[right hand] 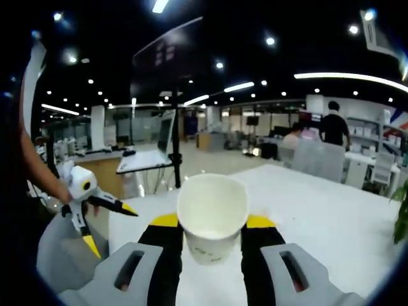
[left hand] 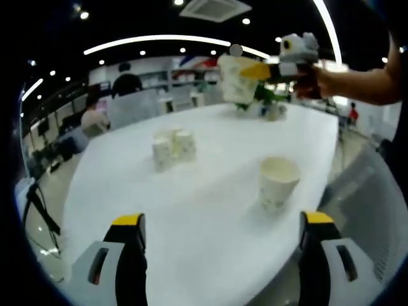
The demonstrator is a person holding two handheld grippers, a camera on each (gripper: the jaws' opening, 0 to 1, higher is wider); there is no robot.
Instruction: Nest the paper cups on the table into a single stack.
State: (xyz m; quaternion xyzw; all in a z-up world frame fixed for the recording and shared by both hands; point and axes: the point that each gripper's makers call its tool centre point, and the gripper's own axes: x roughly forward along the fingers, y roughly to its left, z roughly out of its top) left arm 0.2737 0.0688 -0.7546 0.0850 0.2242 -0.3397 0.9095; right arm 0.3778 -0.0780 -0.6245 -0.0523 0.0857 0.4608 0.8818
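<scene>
An upright white paper cup (left hand: 278, 183) stands on the white table (left hand: 210, 191), ahead of and between the wide-apart jaws of my left gripper (left hand: 223, 220), which is open and holds nothing. Farther back left sits a small cluster of paper cups (left hand: 173, 148). Above the table's far end a hand holds my right gripper (left hand: 254, 71), shut on another paper cup (left hand: 237, 80). In the right gripper view that held cup (right hand: 211, 213) sits upright between the jaws of my right gripper (right hand: 211, 224), mouth open. The left gripper (right hand: 109, 228) appears at the left, jaws spread.
Green plants (left hand: 258, 95) stand at the table's far end, and a leaf (right hand: 401, 217) shows at the right edge. People sit on grey chairs (left hand: 134, 105) behind the table. A screen on a pole stand (right hand: 173, 127) rises beyond the table edge.
</scene>
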